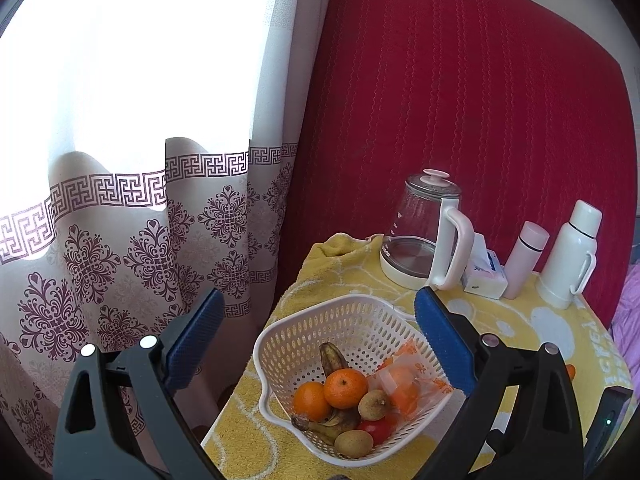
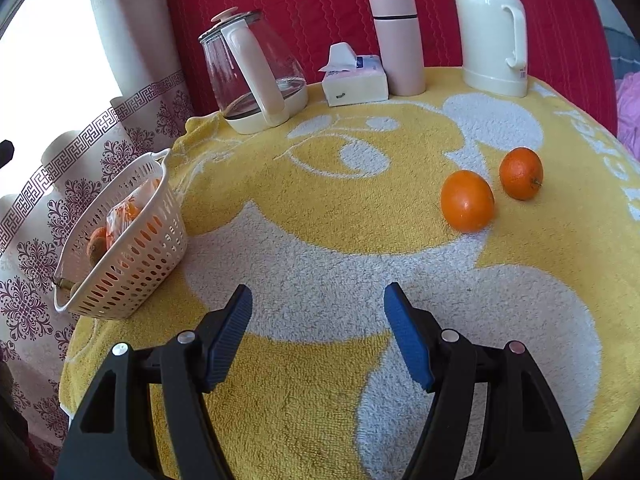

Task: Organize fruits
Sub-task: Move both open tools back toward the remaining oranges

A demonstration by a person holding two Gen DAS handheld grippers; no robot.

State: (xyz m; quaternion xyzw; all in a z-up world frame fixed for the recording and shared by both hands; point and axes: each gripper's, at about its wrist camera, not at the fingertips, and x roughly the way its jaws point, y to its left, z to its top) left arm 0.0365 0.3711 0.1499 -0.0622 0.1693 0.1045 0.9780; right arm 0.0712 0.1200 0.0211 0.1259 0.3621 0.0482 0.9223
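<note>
**Two Oranges Left Outside the Basket**

Ahead and to the right of the right gripper (image 2: 318,330), two oranges (image 2: 467,201) were seen on the yellow towel (image 2: 304,216), well apart from the basket (image 2: 132,256). Both grippers' jaws were spread, nothing held; the left gripper (image 1: 318,334) was poised above the basket.

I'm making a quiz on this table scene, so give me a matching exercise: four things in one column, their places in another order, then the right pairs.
Things:
1. kiwi
2. two loose oranges
3. tissue pack
4. white flask

Places:
A. between kettle and pink bottle
B. in the basket
C. back right corner of the towel
D. on bare towel, outside the basket

Pairs: 1-B, 2-D, 3-A, 4-C
</note>
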